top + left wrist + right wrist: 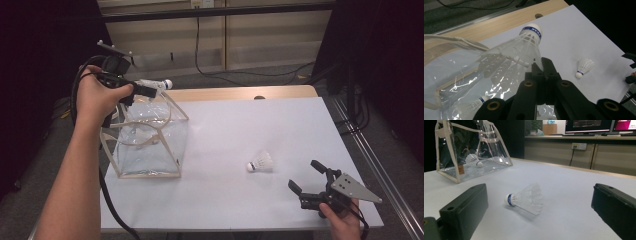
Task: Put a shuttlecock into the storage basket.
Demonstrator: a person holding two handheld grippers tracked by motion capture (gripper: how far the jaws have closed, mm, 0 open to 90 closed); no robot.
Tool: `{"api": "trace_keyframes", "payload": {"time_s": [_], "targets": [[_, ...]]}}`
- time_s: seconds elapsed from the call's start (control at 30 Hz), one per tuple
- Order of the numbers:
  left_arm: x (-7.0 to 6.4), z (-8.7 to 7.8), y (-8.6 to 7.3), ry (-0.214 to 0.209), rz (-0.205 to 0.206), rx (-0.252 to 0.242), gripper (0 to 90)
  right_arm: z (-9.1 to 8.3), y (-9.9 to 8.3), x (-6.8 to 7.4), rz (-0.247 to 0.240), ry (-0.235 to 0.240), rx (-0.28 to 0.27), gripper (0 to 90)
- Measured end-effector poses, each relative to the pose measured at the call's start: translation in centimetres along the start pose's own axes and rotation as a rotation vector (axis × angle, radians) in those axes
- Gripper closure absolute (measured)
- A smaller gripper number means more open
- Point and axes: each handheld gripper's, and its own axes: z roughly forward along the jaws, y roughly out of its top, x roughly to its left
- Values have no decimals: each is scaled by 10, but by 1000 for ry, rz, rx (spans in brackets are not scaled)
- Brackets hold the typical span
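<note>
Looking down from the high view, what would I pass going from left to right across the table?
Left gripper holding a shuttlecock → clear bag → loose shuttlecock → right gripper.

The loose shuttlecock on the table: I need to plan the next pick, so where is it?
In the high view the loose shuttlecock lies on its side right of the clear bag, just ahead of the open right gripper.

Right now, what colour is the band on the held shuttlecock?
Blue band, clearest in the left gripper view.
</note>
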Motion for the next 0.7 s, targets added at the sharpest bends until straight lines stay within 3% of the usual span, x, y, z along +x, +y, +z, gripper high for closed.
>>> {"api": "trace_keyframes", "payload": {"time_s": [0.7], "targets": [[13,-2,-7,31,-24,-9,900,0,0,0,1,1,0,8]]}}
